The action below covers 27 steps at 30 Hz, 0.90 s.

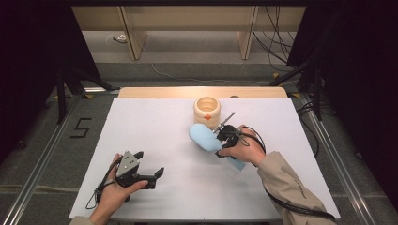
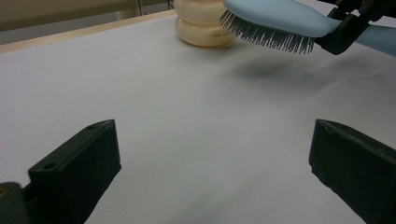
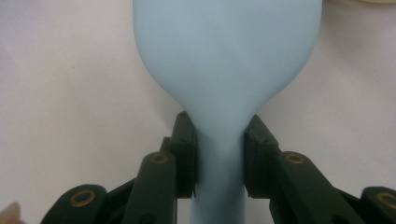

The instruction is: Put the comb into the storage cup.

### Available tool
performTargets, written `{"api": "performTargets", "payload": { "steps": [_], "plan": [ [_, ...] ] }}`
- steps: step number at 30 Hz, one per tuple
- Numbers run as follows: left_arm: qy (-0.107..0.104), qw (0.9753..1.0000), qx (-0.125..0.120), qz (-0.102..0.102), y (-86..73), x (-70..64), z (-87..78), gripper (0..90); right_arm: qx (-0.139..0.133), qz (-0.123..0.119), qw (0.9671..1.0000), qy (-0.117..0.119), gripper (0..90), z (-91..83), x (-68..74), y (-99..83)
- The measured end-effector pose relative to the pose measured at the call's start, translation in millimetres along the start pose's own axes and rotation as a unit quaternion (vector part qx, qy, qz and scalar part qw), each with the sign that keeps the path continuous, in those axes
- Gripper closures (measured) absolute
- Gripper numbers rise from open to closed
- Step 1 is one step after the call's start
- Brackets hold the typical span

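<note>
High view: right gripper point(image 1: 226, 137) carries a pale blue hairbrush point(image 1: 204, 137) over the white table point(image 1: 155, 126), head pointing toward the cream ribbed cup point(image 1: 207, 111) just beyond it, while the left gripper point(image 1: 149, 169) idles near the table's front edge. Left gripper view: jaws spread wide with nothing between them; the hairbrush point(image 2: 275, 23) hangs clear of the surface, bristles down, next to the cup point(image 2: 201, 23). Right gripper view: jaws clenched on the hairbrush point(image 3: 227, 60) at the narrow neck, probably the steadiest place to hold it level.

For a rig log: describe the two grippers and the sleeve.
Both grippers, left and right, are black with two blocky jaws and trailing black cables. The left carries a grey three-cornered plate. The right arm wears a tan sleeve.
</note>
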<state>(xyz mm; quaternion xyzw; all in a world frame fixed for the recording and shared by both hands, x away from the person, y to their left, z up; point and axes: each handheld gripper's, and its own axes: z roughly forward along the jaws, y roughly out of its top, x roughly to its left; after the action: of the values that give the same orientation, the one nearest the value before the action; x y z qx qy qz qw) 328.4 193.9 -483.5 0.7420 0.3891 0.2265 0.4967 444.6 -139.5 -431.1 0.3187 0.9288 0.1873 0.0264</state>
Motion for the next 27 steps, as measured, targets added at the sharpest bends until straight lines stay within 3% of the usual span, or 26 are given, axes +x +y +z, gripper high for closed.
{"api": "performTargets", "payload": {
  "steps": [27],
  "plan": [
    [-0.002,1.0,-0.003,-0.001,0.9,-1.7,0.5,2.2,-0.063,0.018,0.9978,0.008,70.4,-9.0,11.8,4.5]
  ]
}}
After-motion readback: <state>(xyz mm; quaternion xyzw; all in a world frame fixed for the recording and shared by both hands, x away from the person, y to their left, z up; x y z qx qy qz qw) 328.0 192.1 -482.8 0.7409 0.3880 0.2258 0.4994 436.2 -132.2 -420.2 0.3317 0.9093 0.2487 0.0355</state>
